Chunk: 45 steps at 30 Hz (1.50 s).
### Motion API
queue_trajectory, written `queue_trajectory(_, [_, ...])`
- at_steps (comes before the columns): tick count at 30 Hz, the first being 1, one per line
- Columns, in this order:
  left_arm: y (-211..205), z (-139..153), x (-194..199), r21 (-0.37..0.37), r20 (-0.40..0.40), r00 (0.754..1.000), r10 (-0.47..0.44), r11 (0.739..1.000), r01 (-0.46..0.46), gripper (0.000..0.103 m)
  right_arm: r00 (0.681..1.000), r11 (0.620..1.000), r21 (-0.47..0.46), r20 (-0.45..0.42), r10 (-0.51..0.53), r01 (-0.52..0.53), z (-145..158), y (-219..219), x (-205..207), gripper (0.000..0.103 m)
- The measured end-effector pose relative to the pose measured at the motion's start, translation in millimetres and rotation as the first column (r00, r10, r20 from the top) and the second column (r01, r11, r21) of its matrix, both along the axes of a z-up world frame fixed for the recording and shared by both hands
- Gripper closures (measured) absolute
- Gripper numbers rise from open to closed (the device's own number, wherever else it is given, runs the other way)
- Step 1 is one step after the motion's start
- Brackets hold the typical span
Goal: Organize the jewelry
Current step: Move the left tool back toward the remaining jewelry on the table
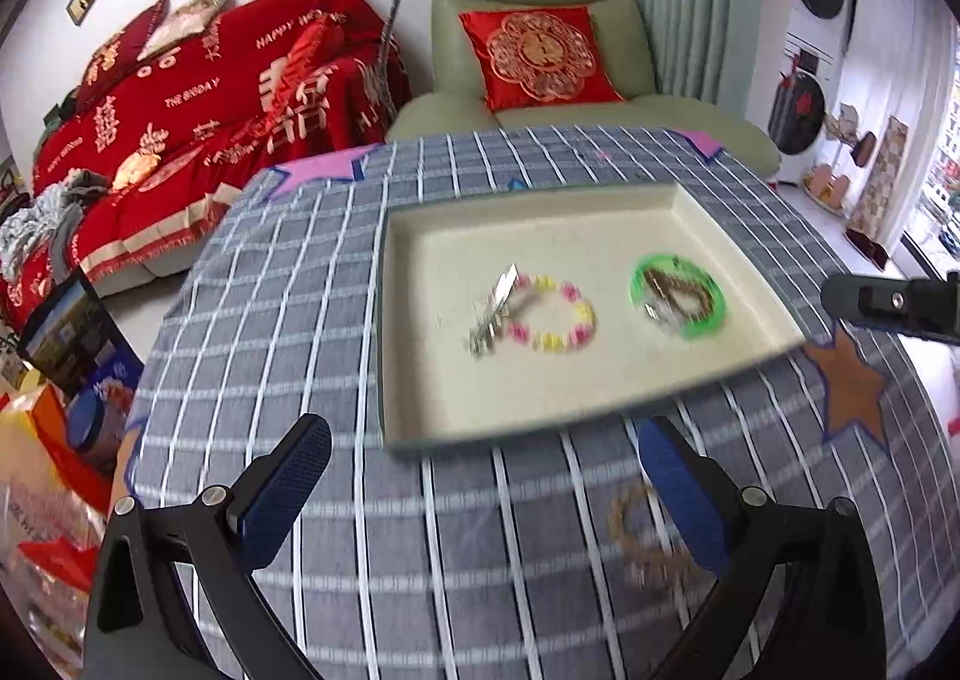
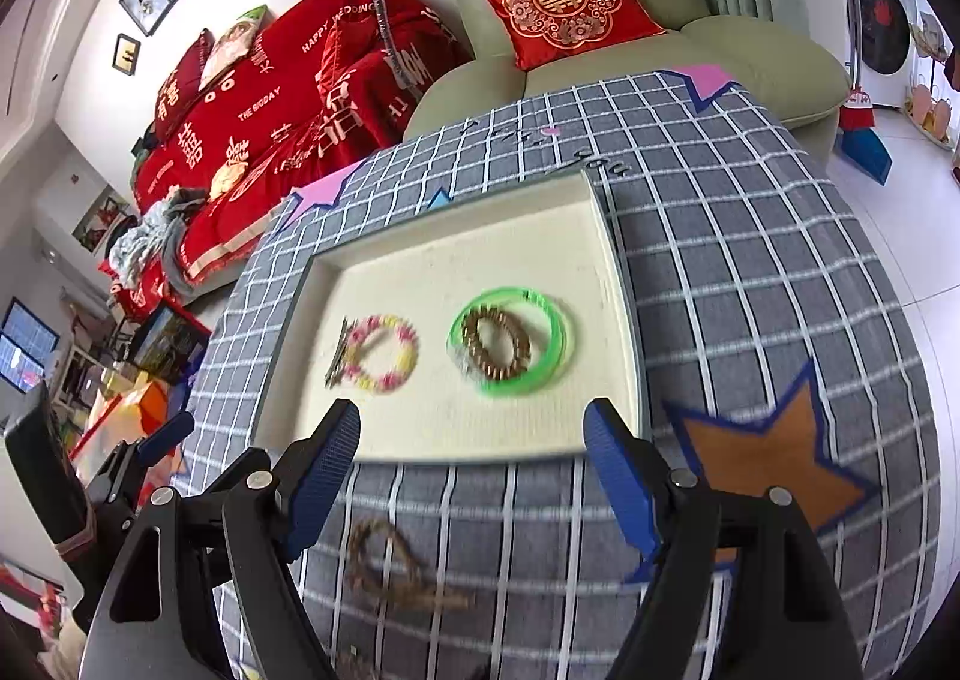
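Observation:
A cream tray (image 1: 480, 410) (image 2: 390, 440) lies on the checked tablecloth. In it sit a pink and yellow bead bracelet (image 1: 555, 314) (image 2: 387, 353) with a silver hair clip (image 1: 495, 308) (image 2: 336, 356) at its left, and a green bangle (image 1: 678, 302) (image 2: 513, 341) with a brown bead bracelet (image 1: 681, 293) (image 2: 495, 347) inside it. A brown beaded string (image 1: 645, 536) (image 2: 396, 566) lies on the cloth in front of the tray. My left gripper (image 1: 486, 476) is open and empty, above the near tray edge. My right gripper (image 2: 474, 470) is open too, nothing between its fingers.
The table (image 1: 270, 320) (image 2: 750, 272) has star patches, an orange one (image 1: 852, 386) (image 2: 774, 458) at the right. Behind it stand a green armchair (image 1: 540, 50) (image 2: 600, 8) and a red-covered sofa (image 1: 210, 110). Boxes and bags (image 1: 66, 380) crowd the floor at left.

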State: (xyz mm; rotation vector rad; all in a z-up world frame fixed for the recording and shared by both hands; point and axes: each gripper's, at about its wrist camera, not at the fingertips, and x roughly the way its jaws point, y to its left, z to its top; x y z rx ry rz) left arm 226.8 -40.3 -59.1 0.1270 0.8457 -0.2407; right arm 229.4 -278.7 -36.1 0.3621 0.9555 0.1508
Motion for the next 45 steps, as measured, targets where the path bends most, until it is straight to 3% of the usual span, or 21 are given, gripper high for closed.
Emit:
queue_trajectory(16, [6,-34,-70,-0.027,-0.124,0.989,-0.079,0.997,0.076,0.0,0.996,1.0,-0.028,-0.083,0.011,-0.013,-30,6,-81,0.023])
queue_trajectory(21, [2,-36,-86,-0.051,-0.136,0.981,-0.141,0.99,0.135,0.0,0.994,0.999,-0.037,-0.11,0.004,-0.008,-43,5,-95,0.023])
queue_trajectory(29, [-17,-46,-98,-0.01,-0.162,0.959,-0.232,0.972,0.233,0.0,0.991,0.997,-0.072,-0.133,0.004,-0.014,-55,2,-115,0.023])
queue_trajectory(45, [-30,-67,-95,0.082,-0.192,0.96,-0.205,0.971,0.224,0.0,0.986,0.994,-0.085,-0.158,0.059,-0.073,-67,9,-138,0.023])
